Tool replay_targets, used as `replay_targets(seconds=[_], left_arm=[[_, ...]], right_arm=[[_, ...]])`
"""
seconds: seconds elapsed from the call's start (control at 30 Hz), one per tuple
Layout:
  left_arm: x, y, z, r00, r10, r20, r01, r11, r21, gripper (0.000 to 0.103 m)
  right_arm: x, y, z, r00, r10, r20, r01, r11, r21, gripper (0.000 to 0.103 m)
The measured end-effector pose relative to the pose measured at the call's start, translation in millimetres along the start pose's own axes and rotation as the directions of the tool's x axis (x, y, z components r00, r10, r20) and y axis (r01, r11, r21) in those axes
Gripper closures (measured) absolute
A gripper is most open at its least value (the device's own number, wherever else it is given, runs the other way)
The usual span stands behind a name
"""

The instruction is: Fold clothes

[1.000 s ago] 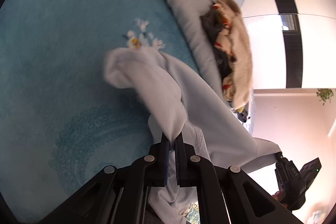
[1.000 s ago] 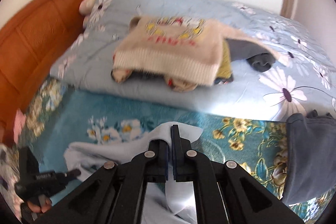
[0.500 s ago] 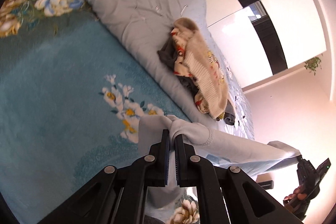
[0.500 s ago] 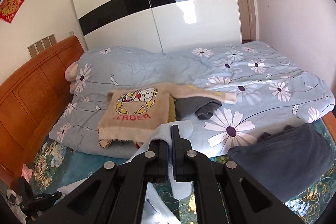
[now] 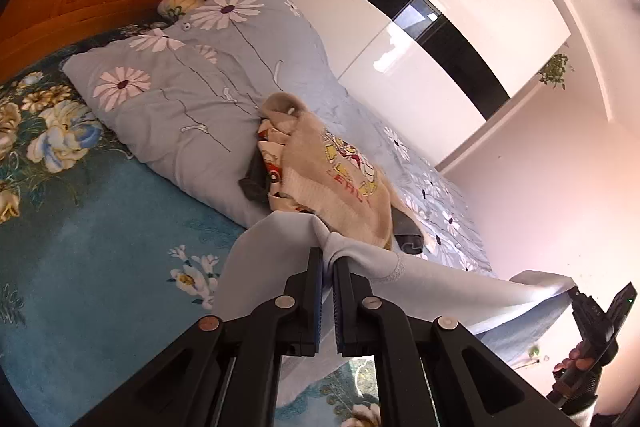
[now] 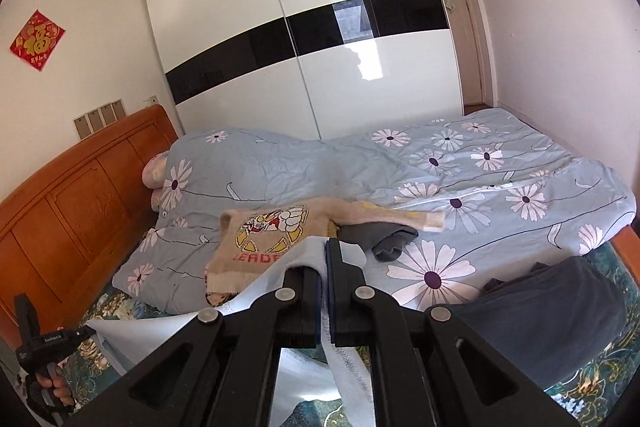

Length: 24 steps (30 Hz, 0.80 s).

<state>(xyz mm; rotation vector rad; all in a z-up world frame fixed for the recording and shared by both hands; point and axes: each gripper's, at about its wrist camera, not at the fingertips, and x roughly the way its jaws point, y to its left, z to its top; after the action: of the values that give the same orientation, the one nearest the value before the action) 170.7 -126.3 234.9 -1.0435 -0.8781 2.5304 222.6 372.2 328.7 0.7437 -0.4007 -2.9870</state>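
left wrist view
- garment: my left gripper (image 5: 327,261) is pinched tight on a bunched edge of the pale blue garment (image 5: 440,291), held up off the bed (image 5: 120,227).
- long axis: the cloth runs taut from my left jaws off to the right, where my right gripper (image 5: 572,293) holds the other end.
- pose: left tool tilted, pointing across the bed toward the pile (image 5: 332,171) on the quilt (image 5: 192,99).

right wrist view
- garment: my right gripper (image 6: 325,247) is clamped on an edge of the garment (image 6: 192,339); cloth hangs below the fingers.
- long axis: the cloth slopes down and left to my left gripper (image 6: 86,333), well apart from the right one.
- pose: right tool level, aimed over the quilt (image 6: 480,163); a dark garment (image 6: 552,311) lies at right.
- judgement: both ends are held and spread in the air, so which fold comes next i cannot tell.
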Motion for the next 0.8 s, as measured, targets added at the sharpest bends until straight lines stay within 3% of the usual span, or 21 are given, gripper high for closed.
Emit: replay_targets(seconds=[0.2,0.43,0.57,0.67,0.8], left_arm=[[42,-60,-13,0.992,-0.091,-0.086,0.098,0.991,0.085,0.099],[101,-130,-48,0.961,-0.178,-0.212,0.212,0.966,0.149,0.099],[155,-122,-72,0.944,-0.102,-0.315,0.146,0.982,0.121,0.098],[183,-96,-93,0.923,-0.030,-0.384,0.070,0.993,0.092,0.098],[200,-60,-110,0.892,0.016,-0.452,0.007,0.999,0.049,0.098]], right_arm=[[-34,-36,25,0.994,-0.071,0.086,0.067,0.997,0.043,0.101],[-94,-74,63,0.970,-0.157,0.188,0.148,0.987,0.061,0.101],[-91,-58,57,0.985,-0.121,0.120,0.125,0.992,-0.027,0.101],[-66,-36,34,0.999,-0.051,0.011,0.052,0.996,-0.072,0.101],[-21,3,-7,0.990,0.019,-0.138,-0.037,0.991,-0.129,0.101]])
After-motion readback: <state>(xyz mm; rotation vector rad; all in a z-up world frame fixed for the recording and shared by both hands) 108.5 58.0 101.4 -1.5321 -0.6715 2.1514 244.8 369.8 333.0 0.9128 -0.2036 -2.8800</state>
